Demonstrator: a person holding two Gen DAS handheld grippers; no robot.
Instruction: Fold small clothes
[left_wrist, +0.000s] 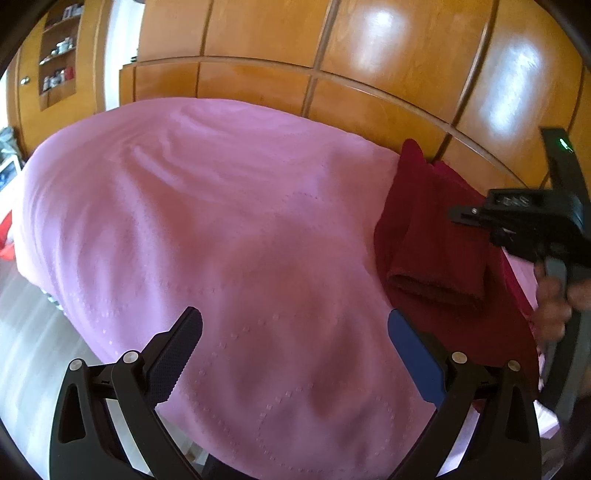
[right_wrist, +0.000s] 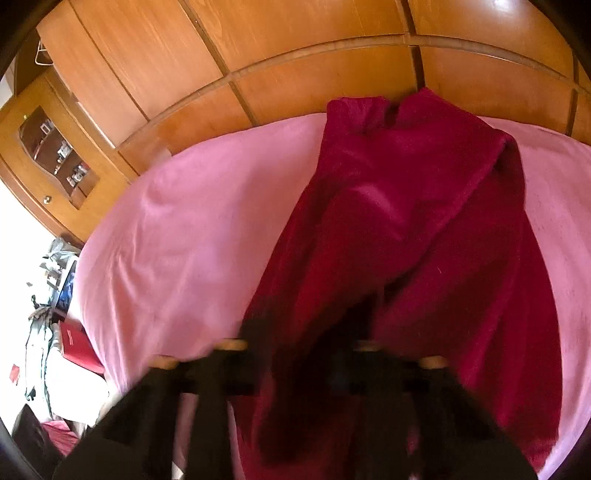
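Note:
A dark red garment (left_wrist: 439, 251) lies partly folded on the pink bedspread (left_wrist: 207, 229) at the right of the left wrist view. My left gripper (left_wrist: 295, 347) is open and empty, held above bare bedspread to the garment's left. The right gripper's body (left_wrist: 532, 225) shows at the right edge, over the garment. In the right wrist view the red garment (right_wrist: 406, 221) fills the middle and drapes over my right gripper (right_wrist: 314, 328), whose fingers are blurred and mostly hidden by cloth; it seems to hold the near edge, but I cannot confirm.
A wooden wardrobe wall (left_wrist: 332, 55) runs behind the bed. A shelf niche (left_wrist: 59, 51) with small items is at far left. The floor (left_wrist: 26, 332) lies left of the bed, with clutter and a red box (right_wrist: 77, 347) beside it.

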